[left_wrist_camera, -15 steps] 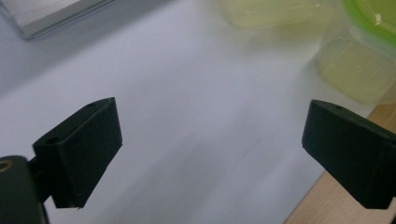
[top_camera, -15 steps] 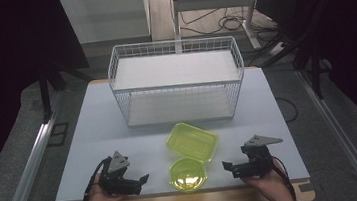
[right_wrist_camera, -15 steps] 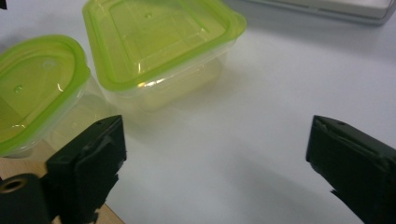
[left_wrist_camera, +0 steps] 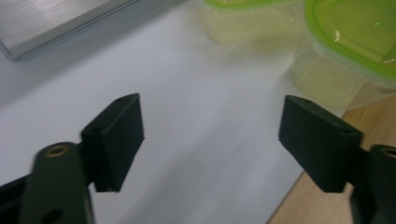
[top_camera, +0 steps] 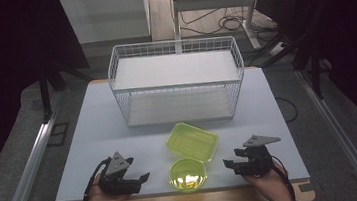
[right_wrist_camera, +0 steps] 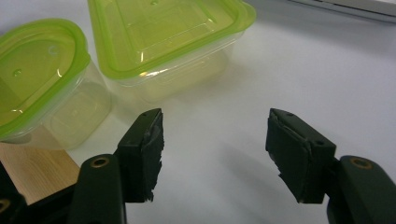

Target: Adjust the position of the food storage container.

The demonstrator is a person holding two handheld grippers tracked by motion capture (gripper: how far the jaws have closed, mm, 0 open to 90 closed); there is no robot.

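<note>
Our left gripper (top_camera: 142, 177) low at our left, fingers (left_wrist_camera: 114, 140) apart and empty, our right gripper (top_camera: 229, 164) opposite, fingers (right_wrist_camera: 299, 154) likewise spread, tips facing inward

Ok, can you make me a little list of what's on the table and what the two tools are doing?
table: white top
basket: white wire basket at the far side, nothing in it
big box: green-lidded rectangular box, lid on
small box: rounder green-lidded box at the near edge, lid on
left tool: left tool open, holding nothing
right tool: right tool open, holding nothing
</note>
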